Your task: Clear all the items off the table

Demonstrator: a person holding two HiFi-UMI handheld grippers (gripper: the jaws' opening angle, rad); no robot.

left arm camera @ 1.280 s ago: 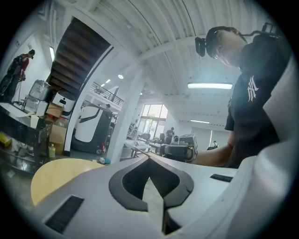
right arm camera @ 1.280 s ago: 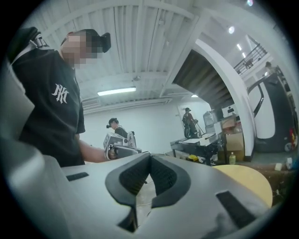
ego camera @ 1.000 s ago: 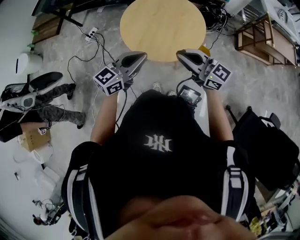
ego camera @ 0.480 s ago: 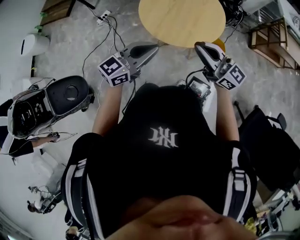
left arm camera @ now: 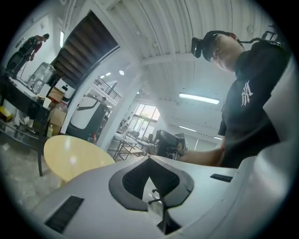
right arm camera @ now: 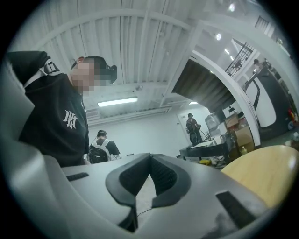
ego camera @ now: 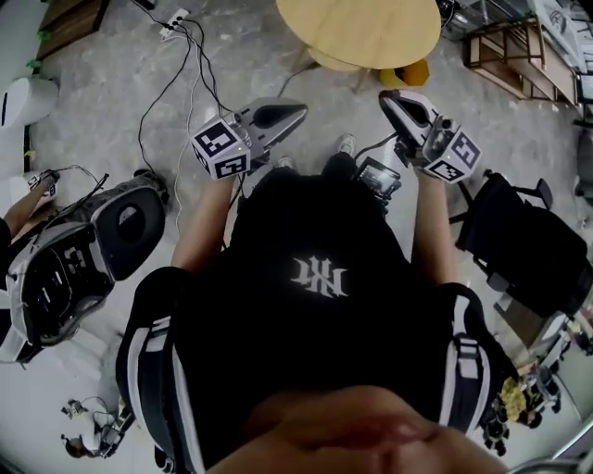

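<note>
The tabletop (ego camera: pixel 359 30) is farther off than before. The left claw (ego camera: pixel 296 113) and right claw (ego camera: pixel 386 98) are closed, holding nothing.

Floor (ego camera: pixel 102 130): grey mottled concrete, as I saw it in the head view.
Power strip (ego camera: pixel 174 18): white, lay top left; dark cables (ego camera: pixel 192 79) trailed from it.
Chair (ego camera: pixel 523 250): black, stood at right.
Wooden rack (ego camera: pixel 505 56): upper right.
Bystander (right arm camera: pixel 100 150): I noted a backpack, back turned, in the right gripper view.
</note>
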